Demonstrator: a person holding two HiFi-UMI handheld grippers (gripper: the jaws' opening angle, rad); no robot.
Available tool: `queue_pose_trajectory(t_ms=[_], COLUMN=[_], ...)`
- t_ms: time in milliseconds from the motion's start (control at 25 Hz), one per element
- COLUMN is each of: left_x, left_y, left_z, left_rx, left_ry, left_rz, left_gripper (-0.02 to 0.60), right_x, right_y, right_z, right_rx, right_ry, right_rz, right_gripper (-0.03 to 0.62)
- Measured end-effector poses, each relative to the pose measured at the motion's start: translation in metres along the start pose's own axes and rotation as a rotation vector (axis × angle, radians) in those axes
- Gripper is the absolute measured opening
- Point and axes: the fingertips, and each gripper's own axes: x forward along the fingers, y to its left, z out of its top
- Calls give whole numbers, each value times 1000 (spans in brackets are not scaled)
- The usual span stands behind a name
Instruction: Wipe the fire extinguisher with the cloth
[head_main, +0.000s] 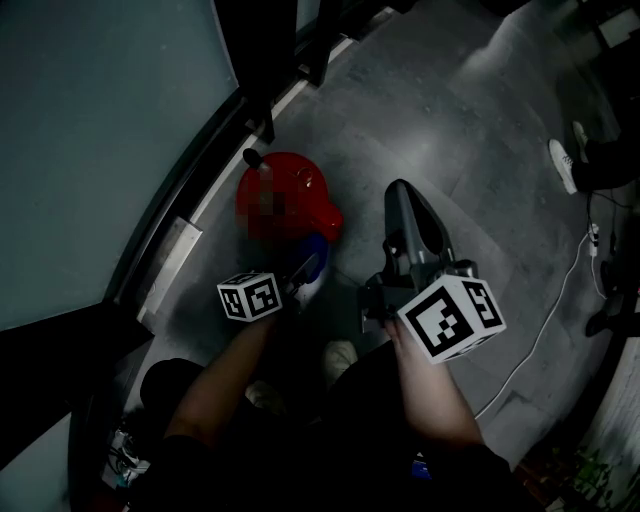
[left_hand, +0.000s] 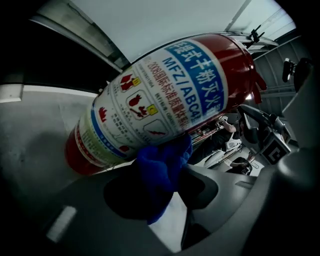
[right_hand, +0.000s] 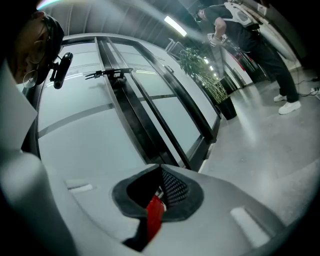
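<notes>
The fire extinguisher (head_main: 288, 200) stood on the grey floor (head_main: 470, 120) at the far left of the scene, close against the foot of the glass wall (head_main: 100, 150). That left only its near and right sides open to reach. The left claw (head_main: 303, 272) was brought in from the near side for that reason, low down and pointing at the red body. Its jaws were pinched on the blue cloth (left_hand: 161, 172), which bunched out past the tips so that fabric, not the claw, met the cylinder. In the left gripper view the cloth touched the extinguisher at the lower edge of its white printed label. This looked like a wiping stroke under way on the side of the body. The left forearm (head_main: 225, 375) reached forward and slightly right from the person's body, with the marker cube uppermost.

To the right, the right claw (head_main: 402, 192) was held well apart from the extinguisher and took no part in the wipe. It seemed to be parked out of the way of the left arm. Its jaws were pressed together. A small red sliver (right_hand: 155, 220) showed low in the gap between them, and I could not tell what it was. The right forearm (head_main: 430, 390) held the claw raised, aimed at the far wall and not at the extinguisher. A white cable (head_main: 560, 305) lay on the floor further right.
</notes>
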Motion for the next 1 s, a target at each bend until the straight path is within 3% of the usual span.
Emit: queue_pose_trajectory(t_ms=[480, 1000], left_x=[23, 46], left_y=[45, 91], left_z=[-35, -55], left_rx=[-120, -115], left_ry=[69, 172], left_rz=[11, 125], left_gripper=[164, 164], right_x=[-7, -26], right_y=[14, -13], right_z=[-6, 7], right_rx=[39, -12], right_ry=[38, 25], right_rz=[25, -52], right_gripper=[3, 3])
